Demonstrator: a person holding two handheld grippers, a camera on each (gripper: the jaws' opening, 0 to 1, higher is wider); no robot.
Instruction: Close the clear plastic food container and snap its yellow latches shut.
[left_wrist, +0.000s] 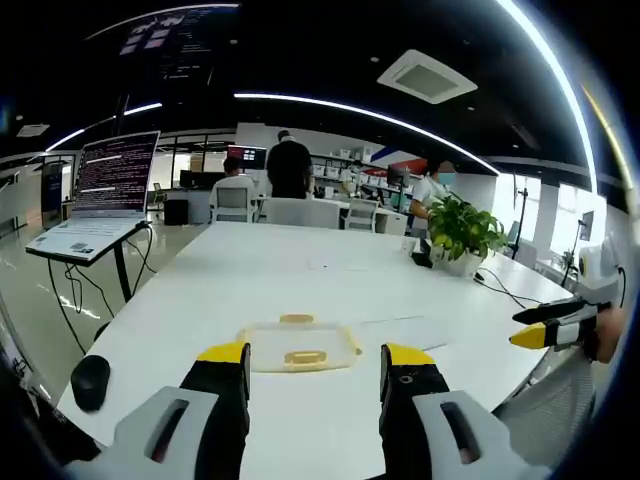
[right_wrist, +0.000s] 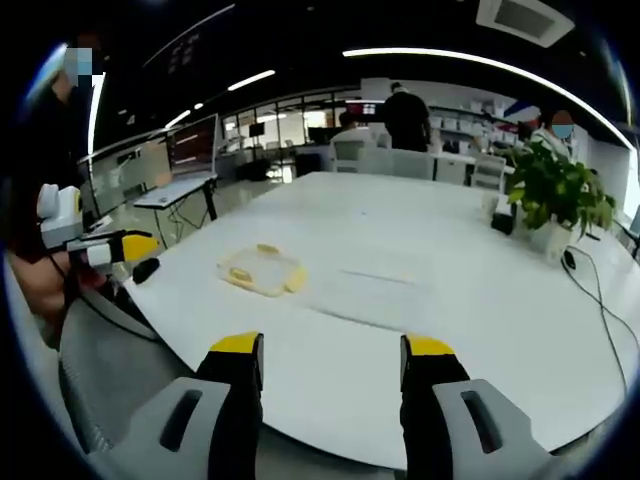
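On the white counter (left_wrist: 300, 270), the container (left_wrist: 298, 346) lies at 12 o'clock just ahead of the wide-open, empty left hand-held gripper (left_wrist: 315, 362), farther at 11 o'clock from the wide-open right hand-held gripper (right_wrist: 333, 352).

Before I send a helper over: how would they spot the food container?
Look at the big white table. Near its edge by the grippers lies the clear plastic container, flat and low, away from the potted plant. Its yellow latches set it apart.
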